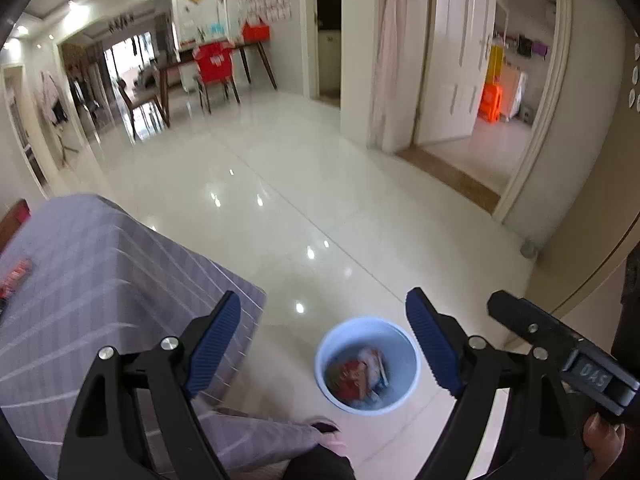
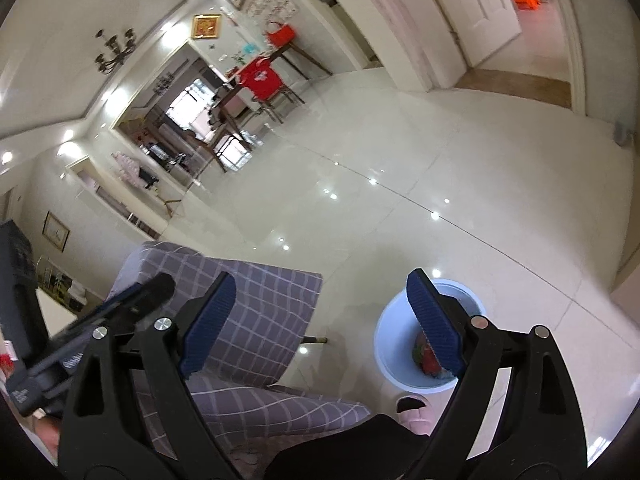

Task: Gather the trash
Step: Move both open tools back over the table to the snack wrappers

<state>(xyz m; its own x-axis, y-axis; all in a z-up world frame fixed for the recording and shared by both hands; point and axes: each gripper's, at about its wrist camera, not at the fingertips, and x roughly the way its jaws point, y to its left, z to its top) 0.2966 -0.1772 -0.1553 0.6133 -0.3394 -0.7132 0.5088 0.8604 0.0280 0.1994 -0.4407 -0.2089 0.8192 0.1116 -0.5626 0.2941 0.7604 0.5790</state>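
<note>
Bin [image 1: 367, 366] right of table [image 1: 100, 264] (trash [image 1: 358, 376] inside).

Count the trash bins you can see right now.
1: a light blue bin on the tiled floor, right of the plaid-covered table, already holding wrappers. Others may sit outside these views.

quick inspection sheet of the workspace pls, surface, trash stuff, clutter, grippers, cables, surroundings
surface: table under a grey checked tablecloth, beside a glossy pale tiled floor.
job's things: light blue bin standing on the floor just off the table corner, with crumpled wrappers inside; a red packet lies on the tablecloth near the left edge of the left wrist view.
clutter: a pink slipper on the floor by the bin.
grippers: left gripper open and empty above the bin; right gripper open and empty.
cables: nothing seen.
surroundings: dining table with a red-covered chair across the room, an open white door, an orange stool beyond it.
</note>
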